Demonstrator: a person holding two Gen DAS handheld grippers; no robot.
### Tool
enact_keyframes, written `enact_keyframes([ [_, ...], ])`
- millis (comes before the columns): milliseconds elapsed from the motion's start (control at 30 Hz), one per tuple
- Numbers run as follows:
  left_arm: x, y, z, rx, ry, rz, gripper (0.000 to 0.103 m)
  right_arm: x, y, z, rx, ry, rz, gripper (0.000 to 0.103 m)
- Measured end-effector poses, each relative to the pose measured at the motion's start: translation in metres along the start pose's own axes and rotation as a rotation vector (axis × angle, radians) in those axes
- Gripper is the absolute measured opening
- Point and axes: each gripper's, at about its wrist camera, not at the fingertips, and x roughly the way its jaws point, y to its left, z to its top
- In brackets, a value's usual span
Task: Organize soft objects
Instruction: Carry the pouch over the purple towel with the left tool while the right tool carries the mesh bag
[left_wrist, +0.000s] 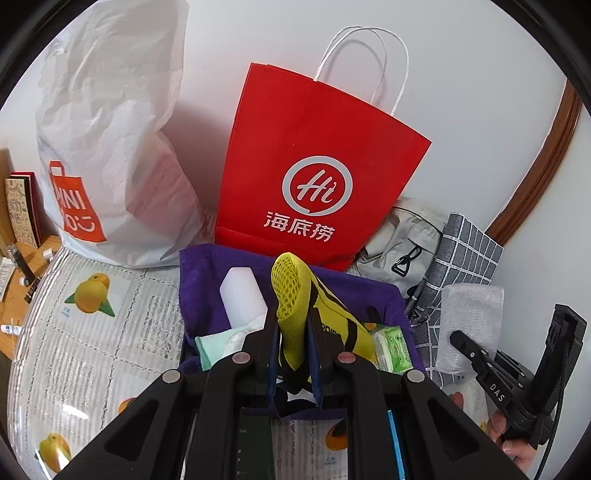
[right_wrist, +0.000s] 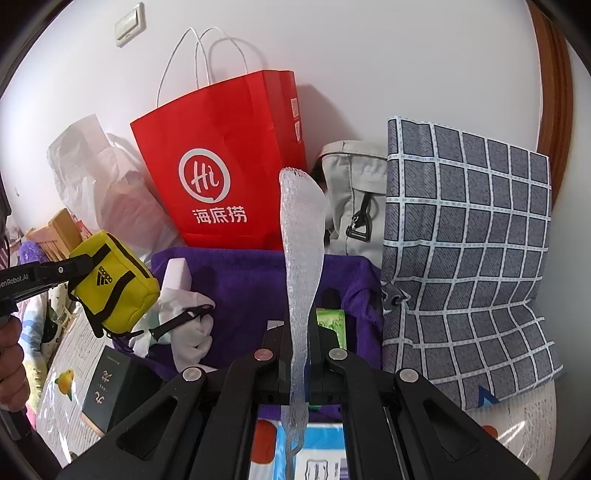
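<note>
Now you are gripping the yellow pouch (left_wrist: 291, 295) in your left gripper (left_wrist: 293, 354) and pinching the bubble-wrap strip (right_wrist: 301, 266) in your right gripper (right_wrist: 298, 354), both hanging over the purple-lined basket (right_wrist: 251, 284). Behind its back rim, the red paper bag (left_wrist: 314, 155) and checked cushion (right_wrist: 469, 251) are crowding close.

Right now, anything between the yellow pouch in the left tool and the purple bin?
Nothing visible. The yellow pouch hangs clamped in the left tool over the purple bin's near-left corner; the bin is open-topped, partly filled with soft items.
</note>
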Motion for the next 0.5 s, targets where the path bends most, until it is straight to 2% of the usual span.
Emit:
enact_keyframes([
  [500,0.034,-0.002,0.018,-0.004,0.02,-0.019,0.014,0.033,-0.001,0.016,-0.018,0.022,0.001,0.003],
])
